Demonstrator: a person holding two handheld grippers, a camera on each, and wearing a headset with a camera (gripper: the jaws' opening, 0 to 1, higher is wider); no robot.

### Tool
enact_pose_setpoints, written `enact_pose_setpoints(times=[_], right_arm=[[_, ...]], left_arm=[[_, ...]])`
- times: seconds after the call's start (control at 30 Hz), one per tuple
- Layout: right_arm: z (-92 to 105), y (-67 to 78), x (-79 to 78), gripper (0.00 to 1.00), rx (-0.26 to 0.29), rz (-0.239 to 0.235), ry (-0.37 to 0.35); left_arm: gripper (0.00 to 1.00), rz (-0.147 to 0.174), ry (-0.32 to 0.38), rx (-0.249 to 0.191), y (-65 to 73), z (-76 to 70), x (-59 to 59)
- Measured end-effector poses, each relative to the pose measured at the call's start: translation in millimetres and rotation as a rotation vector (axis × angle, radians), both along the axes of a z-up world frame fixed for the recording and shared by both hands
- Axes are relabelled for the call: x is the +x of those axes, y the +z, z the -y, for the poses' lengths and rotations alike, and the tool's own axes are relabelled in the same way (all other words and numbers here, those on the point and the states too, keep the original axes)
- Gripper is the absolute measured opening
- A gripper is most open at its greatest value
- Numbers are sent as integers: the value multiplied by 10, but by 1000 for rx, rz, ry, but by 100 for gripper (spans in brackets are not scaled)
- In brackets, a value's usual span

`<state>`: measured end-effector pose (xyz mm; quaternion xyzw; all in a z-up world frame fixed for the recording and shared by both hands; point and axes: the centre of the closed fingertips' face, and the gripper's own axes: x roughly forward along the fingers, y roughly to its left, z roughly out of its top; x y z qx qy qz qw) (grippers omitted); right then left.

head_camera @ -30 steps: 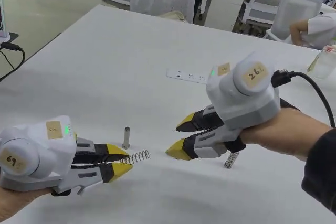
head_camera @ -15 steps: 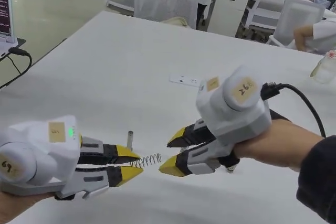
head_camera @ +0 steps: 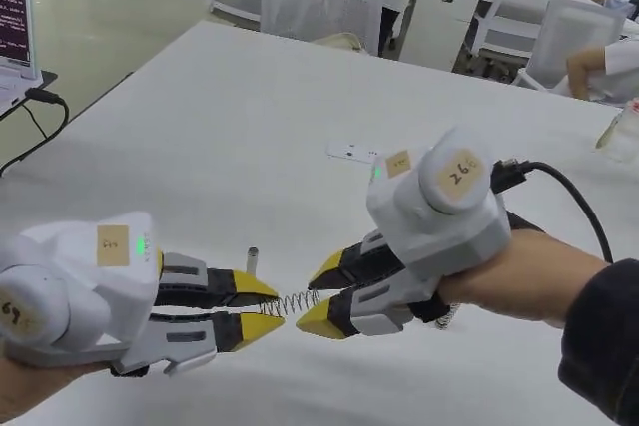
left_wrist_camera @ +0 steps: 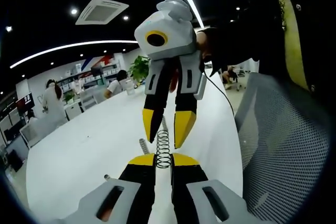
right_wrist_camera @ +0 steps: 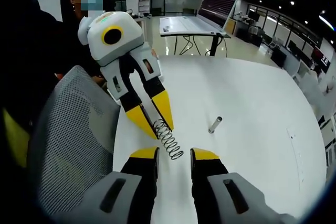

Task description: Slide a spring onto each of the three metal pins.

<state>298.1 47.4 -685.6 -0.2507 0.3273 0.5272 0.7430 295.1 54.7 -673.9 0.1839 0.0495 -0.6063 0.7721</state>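
My left gripper point(head_camera: 278, 307) point(left_wrist_camera: 163, 160) is shut on one end of a thin wire spring point(head_camera: 297, 300) point(left_wrist_camera: 163, 148) point(right_wrist_camera: 168, 138), held level above the white table point(head_camera: 220, 127). The spring's free end reaches in between the yellow tips of my open right gripper point(head_camera: 314, 299) point(right_wrist_camera: 175, 154), which faces the left one head-on. A bare metal pin point(head_camera: 253, 258) point(right_wrist_camera: 214, 125) stands upright just beyond the spring. Another pin with a spring on it point(head_camera: 447, 315) peeks out behind the right gripper. In the left gripper view the right gripper point(left_wrist_camera: 165, 139) hangs over the spring.
A white power strip point(head_camera: 351, 153) lies flat further back on the table. A clear bottle point(head_camera: 623, 133) stands at the far right edge, and a black cable point(head_camera: 569, 202) trails from the right gripper. Mesh chairs point(head_camera: 305, 7) and a seated person are beyond the table.
The two grippers have closed in on each other. The spring's free end, which was apart from the right gripper, now lies between its open tips.
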Motion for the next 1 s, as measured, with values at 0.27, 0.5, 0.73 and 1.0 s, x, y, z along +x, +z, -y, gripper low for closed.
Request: enact_pose_setpoints(times=[0.27, 0.5, 0.73, 1.0], right_arm=[[-12, -5, -24, 18, 1, -7, 12], [-11, -11, -26, 12, -4, -5, 19], [-5, 9, -16, 10, -7, 7, 25], [-33, 76, -17, 10, -10, 25, 34]], left_arm=[[3, 12, -10, -2, 19, 15, -16], [3, 15, -16, -2, 23, 11, -16], [3, 11, -15, -5, 14, 16, -7], [3, 5, -6, -12, 19, 10, 21]])
